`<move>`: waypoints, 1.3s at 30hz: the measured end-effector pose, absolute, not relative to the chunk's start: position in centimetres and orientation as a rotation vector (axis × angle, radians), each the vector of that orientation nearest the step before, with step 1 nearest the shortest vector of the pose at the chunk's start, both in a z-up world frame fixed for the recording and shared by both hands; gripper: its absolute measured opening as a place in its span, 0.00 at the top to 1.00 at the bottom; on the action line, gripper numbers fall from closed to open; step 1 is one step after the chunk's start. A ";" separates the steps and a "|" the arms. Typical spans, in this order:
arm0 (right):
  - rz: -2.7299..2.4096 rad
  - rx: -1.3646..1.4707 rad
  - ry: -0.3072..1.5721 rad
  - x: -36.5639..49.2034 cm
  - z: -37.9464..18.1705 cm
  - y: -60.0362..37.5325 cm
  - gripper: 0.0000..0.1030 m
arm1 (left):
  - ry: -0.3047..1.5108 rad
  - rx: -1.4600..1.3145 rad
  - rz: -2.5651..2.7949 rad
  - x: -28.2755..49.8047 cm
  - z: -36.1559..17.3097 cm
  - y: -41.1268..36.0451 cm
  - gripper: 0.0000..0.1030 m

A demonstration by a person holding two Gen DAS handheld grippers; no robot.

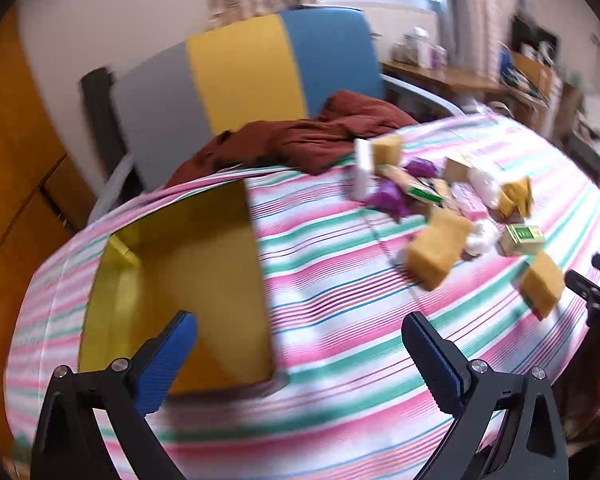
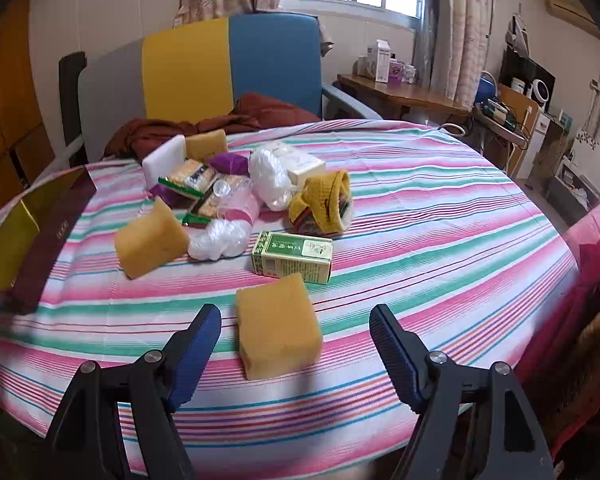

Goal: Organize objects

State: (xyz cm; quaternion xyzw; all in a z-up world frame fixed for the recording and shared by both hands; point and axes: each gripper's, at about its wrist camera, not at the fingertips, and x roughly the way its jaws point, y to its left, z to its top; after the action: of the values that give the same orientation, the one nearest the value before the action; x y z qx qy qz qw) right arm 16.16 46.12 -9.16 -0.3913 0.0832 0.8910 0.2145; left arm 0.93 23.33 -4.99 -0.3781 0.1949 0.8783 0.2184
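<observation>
An open yellow-lined box (image 1: 188, 280) lies on the striped tablecloth at the left; it also shows at the left edge of the right wrist view (image 2: 28, 232). My left gripper (image 1: 300, 344) is open and empty just in front of the box. My right gripper (image 2: 296, 332) is open with a yellow sponge (image 2: 278, 324) lying between its fingers, untouched. A second sponge (image 2: 150, 238), a green carton (image 2: 294, 256), white plastic bags (image 2: 268, 178), a purple pouch (image 2: 230, 162) and a white block (image 2: 164, 158) form a pile behind it.
A round table with a striped cloth (image 2: 440, 216) holds everything. A yellow and blue chair (image 2: 228, 68) with a brown cloth (image 2: 220, 120) stands behind it. A wooden desk (image 2: 400, 94) and cluttered shelves are at the back right.
</observation>
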 end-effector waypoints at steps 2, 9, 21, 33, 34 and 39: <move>2.467 -1.103 0.204 15.4 -10.2 46.7 0.24 | 0.574 -1.046 2.376 0.8 -5.7 25.3 0.00; 2.489 -1.186 0.228 13.9 -12.2 47.7 0.24 | 0.631 -1.067 2.244 -1.0 -7.6 29.7 0.00; 2.487 -1.278 0.224 11.4 -14.1 48.3 0.28 | 0.859 -0.991 2.020 -3.5 -10.2 36.3 0.00; 2.484 -1.347 0.257 10.9 -15.5 48.1 0.33 | 0.892 -1.052 1.785 -5.3 -12.7 40.2 0.00; 2.487 -1.341 0.257 10.9 -15.5 48.1 0.33 | 0.906 -1.046 1.796 -5.4 -12.9 40.4 0.00; 2.495 -1.356 0.242 10.7 -15.4 48.1 0.41 | 0.923 -1.112 1.784 -6.1 -14.6 41.4 0.11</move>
State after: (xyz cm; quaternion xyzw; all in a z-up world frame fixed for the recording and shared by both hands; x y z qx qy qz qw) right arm 10.71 48.06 -15.44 -0.4708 0.0838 0.8662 0.1451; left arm -6.12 41.43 -14.57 -0.4417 0.3667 0.7086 0.4103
